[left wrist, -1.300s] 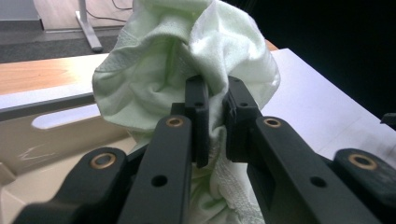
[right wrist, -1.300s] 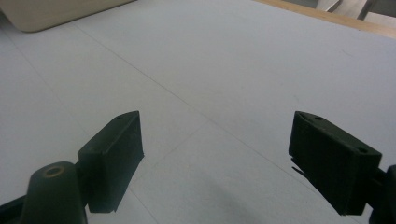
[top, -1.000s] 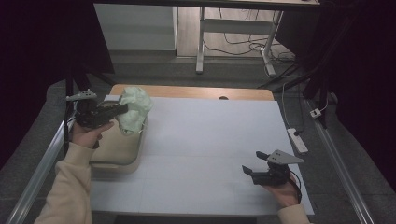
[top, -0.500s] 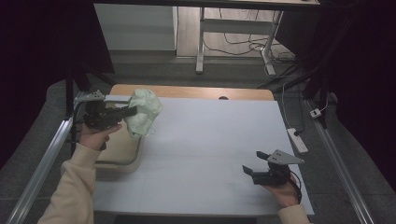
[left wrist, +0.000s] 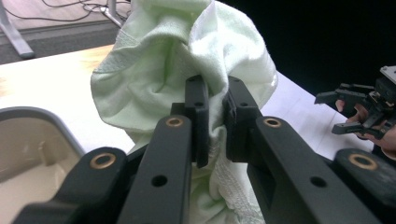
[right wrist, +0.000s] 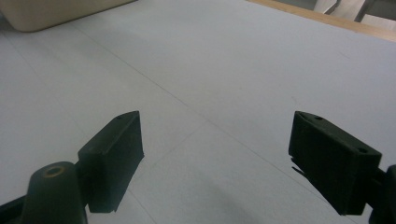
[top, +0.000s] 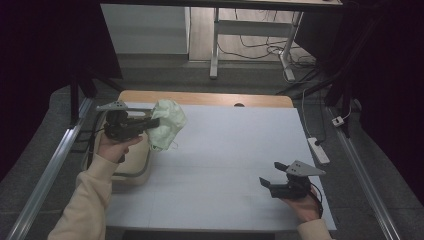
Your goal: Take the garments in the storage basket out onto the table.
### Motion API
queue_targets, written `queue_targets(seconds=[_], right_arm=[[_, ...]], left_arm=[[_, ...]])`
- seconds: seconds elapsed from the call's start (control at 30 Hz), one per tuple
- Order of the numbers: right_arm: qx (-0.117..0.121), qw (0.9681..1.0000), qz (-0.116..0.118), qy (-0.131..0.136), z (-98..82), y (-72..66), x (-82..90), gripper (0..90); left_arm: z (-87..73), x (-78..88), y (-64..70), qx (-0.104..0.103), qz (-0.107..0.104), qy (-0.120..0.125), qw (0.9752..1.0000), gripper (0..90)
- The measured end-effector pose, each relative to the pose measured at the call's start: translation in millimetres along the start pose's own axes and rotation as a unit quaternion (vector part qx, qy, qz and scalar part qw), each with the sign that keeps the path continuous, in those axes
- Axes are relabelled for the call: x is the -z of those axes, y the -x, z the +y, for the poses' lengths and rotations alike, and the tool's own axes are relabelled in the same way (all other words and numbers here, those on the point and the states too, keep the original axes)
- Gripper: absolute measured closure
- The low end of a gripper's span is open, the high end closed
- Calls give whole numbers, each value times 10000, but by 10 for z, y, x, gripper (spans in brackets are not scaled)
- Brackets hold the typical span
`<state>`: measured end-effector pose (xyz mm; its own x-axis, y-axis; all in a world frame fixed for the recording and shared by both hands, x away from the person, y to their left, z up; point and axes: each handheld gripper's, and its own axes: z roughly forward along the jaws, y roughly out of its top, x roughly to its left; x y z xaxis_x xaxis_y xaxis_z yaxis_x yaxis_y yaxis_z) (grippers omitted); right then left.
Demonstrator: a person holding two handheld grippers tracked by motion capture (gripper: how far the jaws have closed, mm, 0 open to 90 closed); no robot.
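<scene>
table [top: 225, 150] centre: open | left edge: beige tub [top: 131, 172]; hanging cloth [top: 167, 122]

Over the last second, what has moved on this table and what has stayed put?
The left gripper, shut on the pale green cloth, has carried it up out of the beige basin and rightward toward the white table sheet; the cloth now hangs clear over the basin's edge. The grip did not change. The right gripper stayed open, low at the near right of the table, and the basin kept its place.
</scene>
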<state>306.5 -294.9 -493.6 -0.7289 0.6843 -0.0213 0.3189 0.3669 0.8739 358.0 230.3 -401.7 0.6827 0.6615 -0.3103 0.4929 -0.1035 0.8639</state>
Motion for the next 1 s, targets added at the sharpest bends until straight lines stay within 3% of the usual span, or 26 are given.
queue_targets(seconds=[0.6,1.0], right_arm=[[4,10000,17,-11,-3,-1,-9,174],[11,10000,-9,-8,-1,0,-5,175]], left_arm=[[55,-375,250,-265,-319,-247,9988,808],[63,-684,396,-453,-453,-525,9966,807]])
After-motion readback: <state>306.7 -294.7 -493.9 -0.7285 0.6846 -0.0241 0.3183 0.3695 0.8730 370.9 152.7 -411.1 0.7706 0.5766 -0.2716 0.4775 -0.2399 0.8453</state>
